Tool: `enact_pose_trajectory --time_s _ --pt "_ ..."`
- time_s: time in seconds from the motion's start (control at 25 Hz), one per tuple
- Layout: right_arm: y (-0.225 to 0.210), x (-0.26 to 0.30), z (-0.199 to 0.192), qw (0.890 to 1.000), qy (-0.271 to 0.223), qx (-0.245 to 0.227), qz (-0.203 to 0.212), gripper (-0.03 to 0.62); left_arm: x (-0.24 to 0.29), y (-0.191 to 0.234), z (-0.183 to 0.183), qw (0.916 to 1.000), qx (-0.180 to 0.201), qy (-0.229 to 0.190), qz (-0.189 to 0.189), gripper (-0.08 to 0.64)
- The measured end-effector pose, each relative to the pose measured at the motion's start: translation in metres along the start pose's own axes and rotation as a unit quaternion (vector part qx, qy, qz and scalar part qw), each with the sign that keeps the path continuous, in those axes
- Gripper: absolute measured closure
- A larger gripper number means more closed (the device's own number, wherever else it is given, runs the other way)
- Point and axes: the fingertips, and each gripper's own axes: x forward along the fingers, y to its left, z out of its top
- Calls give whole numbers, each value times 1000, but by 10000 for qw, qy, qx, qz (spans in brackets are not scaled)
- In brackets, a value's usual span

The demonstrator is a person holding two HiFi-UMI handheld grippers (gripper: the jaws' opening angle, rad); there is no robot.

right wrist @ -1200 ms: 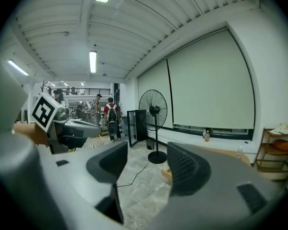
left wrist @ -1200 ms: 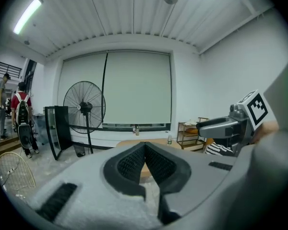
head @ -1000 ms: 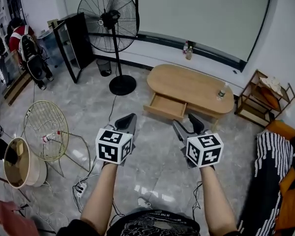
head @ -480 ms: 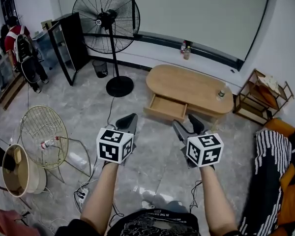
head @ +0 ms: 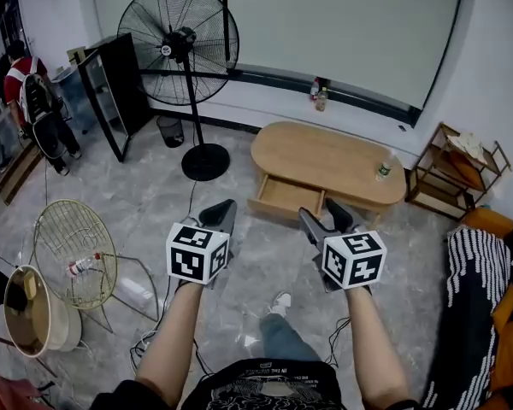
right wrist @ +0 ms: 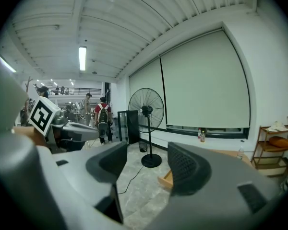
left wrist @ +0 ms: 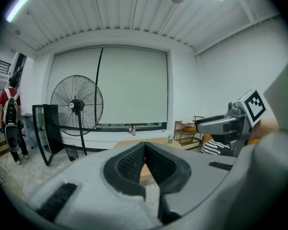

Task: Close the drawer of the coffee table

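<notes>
I am looking at a mock living room set up inside a big workspace: a pedestal fan [head: 178, 41] is standing on the marble-look floor [head: 145, 203], a low oval table [head: 325, 156] is sitting under a wide roller blind [head: 325, 24], and a person [head: 30, 101] wearing a backpack is standing far off.

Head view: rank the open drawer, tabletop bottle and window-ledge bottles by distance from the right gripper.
From the right gripper:
1. Open drawer, just ahead, slightly left.
2. Tabletop bottle, at the right end of the coffee table.
3. Window-ledge bottles, against the far wall.
</notes>
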Motion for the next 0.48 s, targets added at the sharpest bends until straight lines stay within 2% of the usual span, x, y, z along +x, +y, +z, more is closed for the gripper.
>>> enact_pose_trajectory --time_s 0.28,0.48 --pt "-39 58 -2 9999 -60 88 -66 322 70 28 0 9998 146 114 -119 552" --pt "-89 126 13 9998 -54 107 -136 320 148 62 20 9995 241 140 -174 552"
